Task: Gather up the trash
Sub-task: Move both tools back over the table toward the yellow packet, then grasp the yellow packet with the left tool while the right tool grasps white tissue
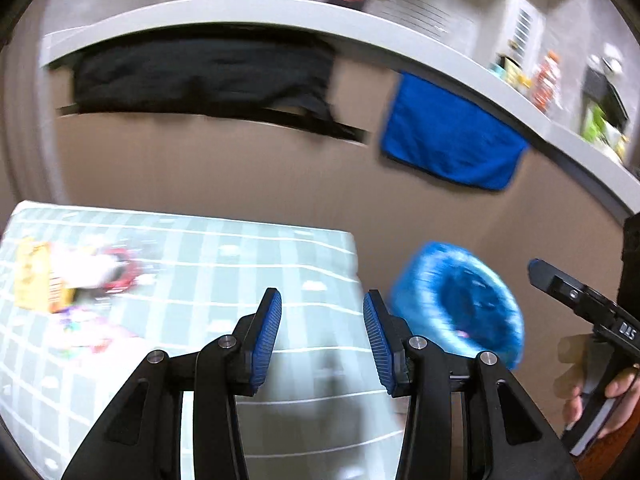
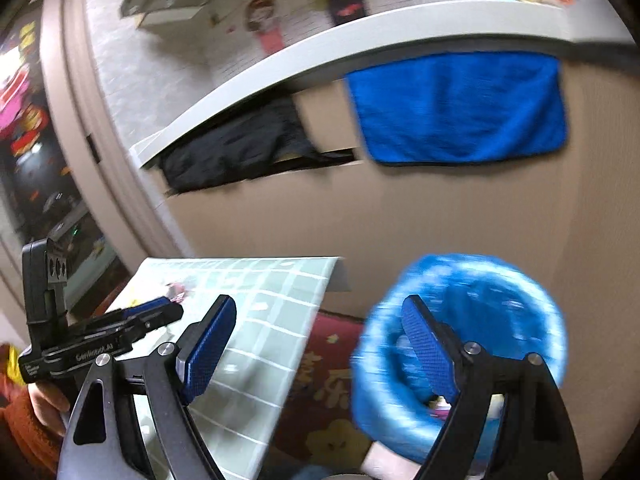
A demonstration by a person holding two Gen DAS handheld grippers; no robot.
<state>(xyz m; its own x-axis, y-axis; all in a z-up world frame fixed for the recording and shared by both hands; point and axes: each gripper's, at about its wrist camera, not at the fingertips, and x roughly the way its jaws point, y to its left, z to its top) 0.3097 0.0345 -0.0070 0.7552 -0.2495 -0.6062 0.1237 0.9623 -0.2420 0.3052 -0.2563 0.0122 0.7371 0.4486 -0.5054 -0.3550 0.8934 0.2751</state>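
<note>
your left gripper (image 1: 322, 334) stands partly open with nothing between its blue pads, hanging over the near edge of the checked table (image 1: 208, 248). your right gripper (image 2: 320, 344) is spread wide and also empty, its one pad over the table edge and the other in front of the blue-lined bin (image 2: 500, 300), which sits on the floor just beside the table's right end. something small and pinkish shows at the bottom of the liner

the trash left to collect lies at the far left of the table: a yellow packet (image 1: 34, 276), a red wrapper (image 1: 124, 270) beside it with something white between, and some small bright scraps (image 1: 86, 330) nearer you. all of it is blurred, so you cannot tell exact shapes

judging by the look, these are light, thin and crinkly, likely slick film. they should weigh next to nothing but may slide or fold away under the pads. take the packet by a raised edge or corner rather than pressing on it flat, and close gently. the small scraps will probably need a low, nearly flat approach, pinching where one lifts off the cloth
</note>
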